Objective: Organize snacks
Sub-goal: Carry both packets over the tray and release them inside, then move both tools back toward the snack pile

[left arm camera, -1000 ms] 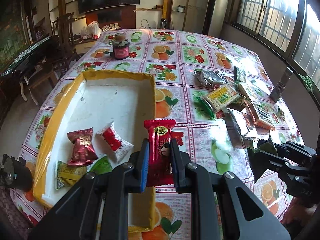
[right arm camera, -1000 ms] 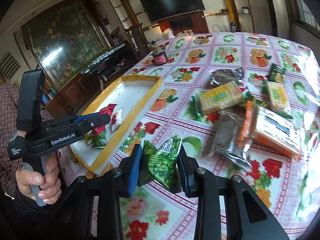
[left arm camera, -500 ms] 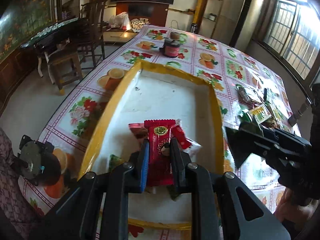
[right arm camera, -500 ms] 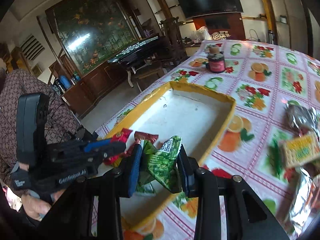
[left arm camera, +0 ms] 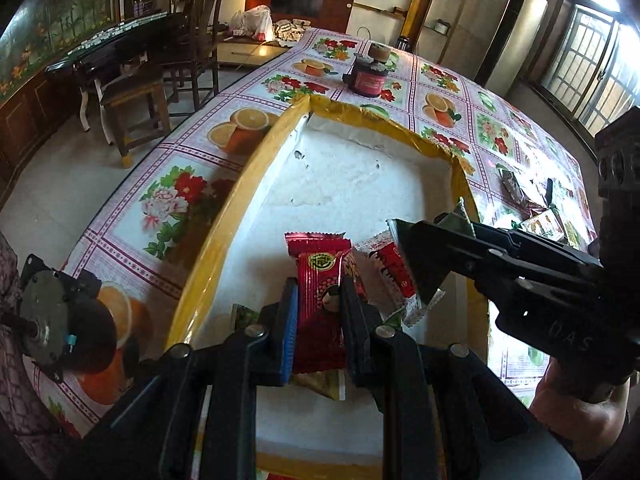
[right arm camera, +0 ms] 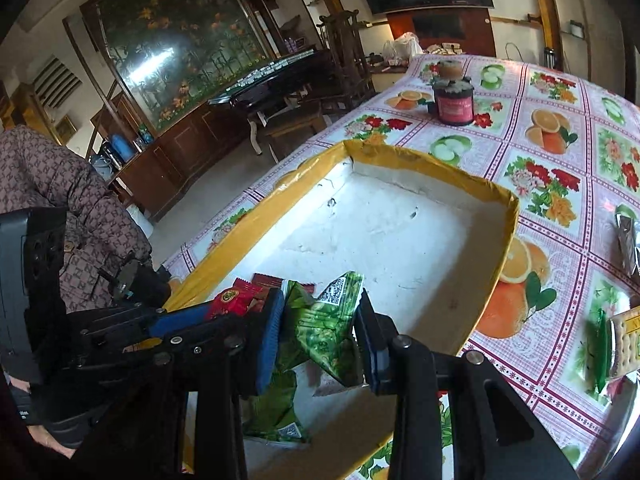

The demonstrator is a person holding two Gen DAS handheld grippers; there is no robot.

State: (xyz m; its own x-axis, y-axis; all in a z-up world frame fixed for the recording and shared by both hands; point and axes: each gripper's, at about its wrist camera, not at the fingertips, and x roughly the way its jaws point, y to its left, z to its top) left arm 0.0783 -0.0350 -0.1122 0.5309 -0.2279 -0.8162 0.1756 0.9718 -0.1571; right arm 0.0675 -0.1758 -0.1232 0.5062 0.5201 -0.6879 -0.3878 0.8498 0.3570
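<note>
Over the yellow-rimmed tray (left arm camera: 224, 216), the left gripper (left arm camera: 318, 304) pinches a red snack packet (left arm camera: 320, 300) upright between its fingers; the right gripper (right arm camera: 320, 332) clamps a crumpled green packet (right arm camera: 326, 328).

1. Left hand-held gripper (left arm camera: 318, 300): black frame, one blue ribbed finger pad (left arm camera: 289, 320), one black, silver screw heads at the pivots.
2. Right hand-held gripper (right arm camera: 320, 328): same black build, blue pads, round silver screws.
3. Sleeve (right arm camera: 76, 200): quilted, brown, small repeating pattern.
4. White lettering on the left body, too small to read.
</note>
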